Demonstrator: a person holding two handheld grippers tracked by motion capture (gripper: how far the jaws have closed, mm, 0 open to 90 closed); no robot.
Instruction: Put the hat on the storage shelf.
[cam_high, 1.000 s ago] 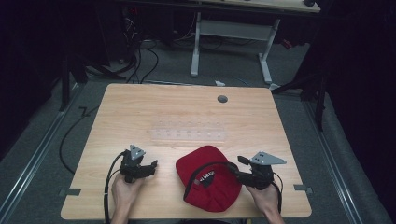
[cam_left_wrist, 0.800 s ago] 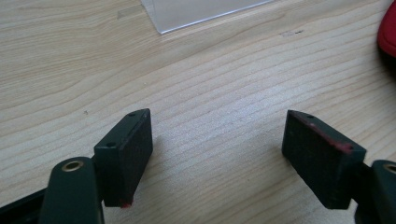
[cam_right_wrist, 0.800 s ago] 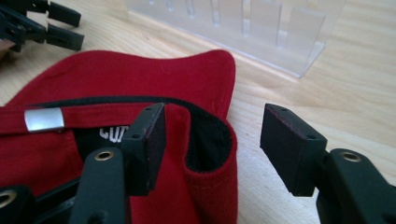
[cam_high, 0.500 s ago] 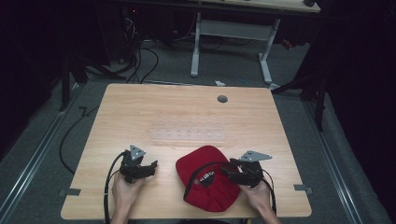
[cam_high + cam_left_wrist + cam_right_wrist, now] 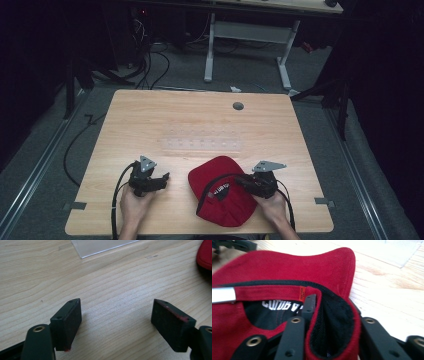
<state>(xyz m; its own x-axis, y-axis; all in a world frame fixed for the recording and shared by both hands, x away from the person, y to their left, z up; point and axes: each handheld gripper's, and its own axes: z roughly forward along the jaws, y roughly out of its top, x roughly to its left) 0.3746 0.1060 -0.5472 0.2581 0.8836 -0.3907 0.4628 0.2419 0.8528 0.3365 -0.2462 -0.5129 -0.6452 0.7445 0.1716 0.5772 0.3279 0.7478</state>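
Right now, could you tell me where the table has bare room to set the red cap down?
The far half is free, between the clear sheet and the round grommet hole. The left edge beside the left gripper is bare too. The near middle is crowded: the red cap lies there, its rim clamped by the right gripper, with both hands close.
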